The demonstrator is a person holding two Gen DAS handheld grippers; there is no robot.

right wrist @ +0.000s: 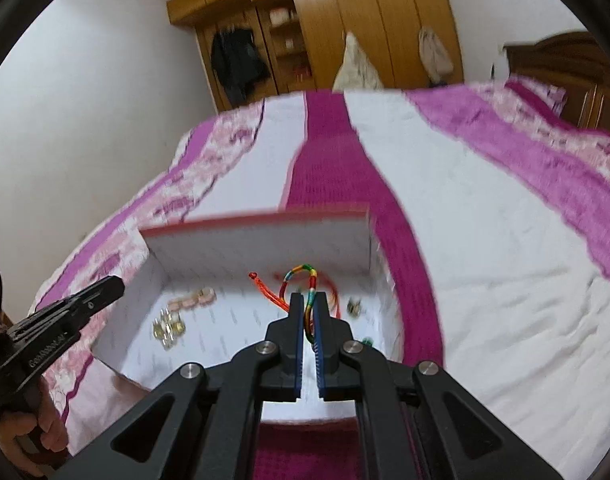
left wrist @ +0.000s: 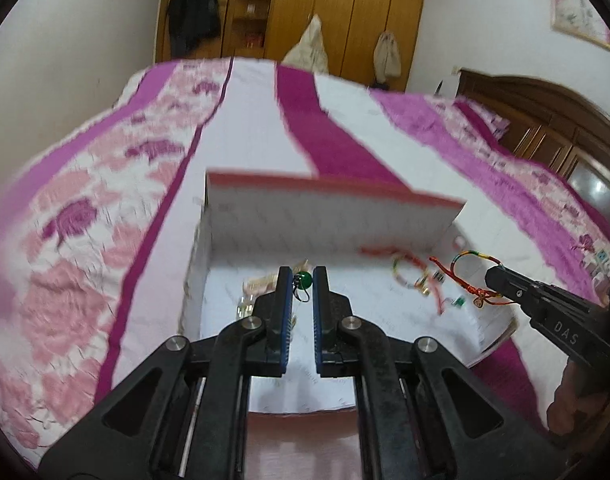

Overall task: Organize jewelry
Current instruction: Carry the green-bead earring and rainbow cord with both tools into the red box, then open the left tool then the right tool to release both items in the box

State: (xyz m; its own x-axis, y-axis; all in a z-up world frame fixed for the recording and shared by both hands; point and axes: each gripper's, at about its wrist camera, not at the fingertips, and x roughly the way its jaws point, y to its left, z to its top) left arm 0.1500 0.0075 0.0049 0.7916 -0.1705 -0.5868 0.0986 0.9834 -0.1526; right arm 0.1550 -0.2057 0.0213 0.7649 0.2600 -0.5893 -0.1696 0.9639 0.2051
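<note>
Right wrist — bracelets (right wrist: 301, 280) in box (right wrist: 261, 240)

Blurred: gold trinkets (right wrist: 168, 330) in the white box (right wrist: 261, 248) | Hidden: cord bracelet (right wrist: 305, 280) partly behind right gripper (right wrist: 309, 300) | Cut off: headboard (left wrist: 553, 120)

Rainbow-striped bracelet (right wrist: 305, 276), green bead (left wrist: 304, 279), magenta-striped bedspread (left wrist: 325, 136)
</note>
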